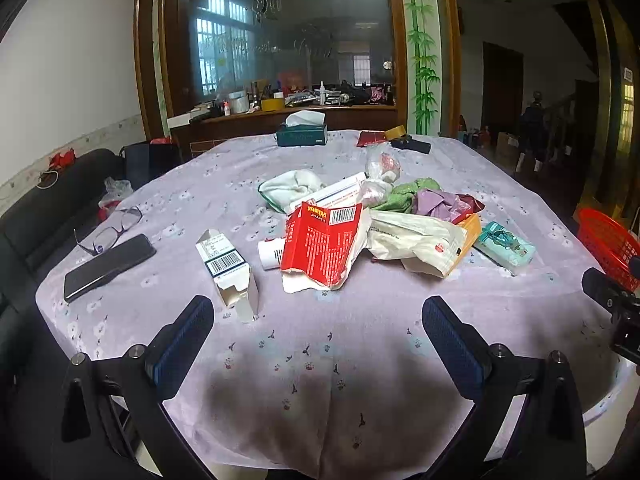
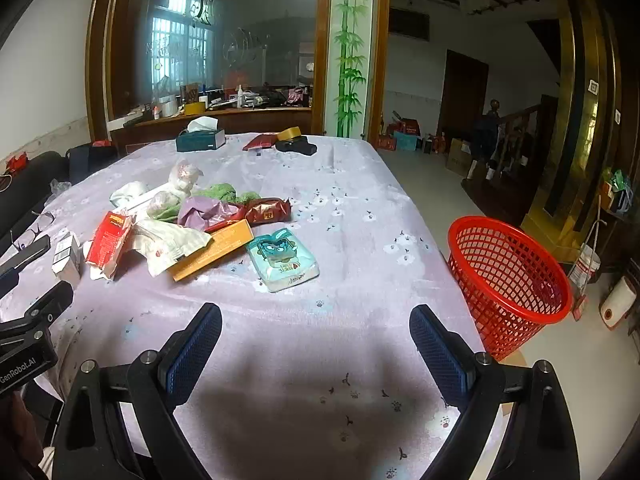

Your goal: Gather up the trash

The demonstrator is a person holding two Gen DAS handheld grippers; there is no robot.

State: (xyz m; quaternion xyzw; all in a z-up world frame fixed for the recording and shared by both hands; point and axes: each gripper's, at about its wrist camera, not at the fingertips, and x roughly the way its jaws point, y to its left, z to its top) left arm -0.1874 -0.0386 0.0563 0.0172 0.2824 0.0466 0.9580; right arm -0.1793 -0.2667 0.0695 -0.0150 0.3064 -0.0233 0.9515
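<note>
Both my grippers hang over the near edge of the table (image 1: 400, 360), jaws released and wide, nothing between them. The trash sits ahead in one loose heap near the middle of the cloth. From my left gripper (image 1: 318, 312) the white carton (image 1: 228, 276) is the closest piece, just ahead and a little left, its long axis running away from me and slightly rightward; the torn red box (image 1: 324, 246) lies just beyond, dead ahead. From my right gripper (image 2: 316, 320) the tissue pack (image 2: 282, 260) is nearest, ahead and slightly left, lying flat with its long axis slanting away to the left. The red basket (image 2: 508, 280) stands off the table's right edge, so I judge the right hand better placed for dropping. The carton is stiff card, open-ended; the pack soft, glossy plastic; the wrappers crumpled and thin.
</note>
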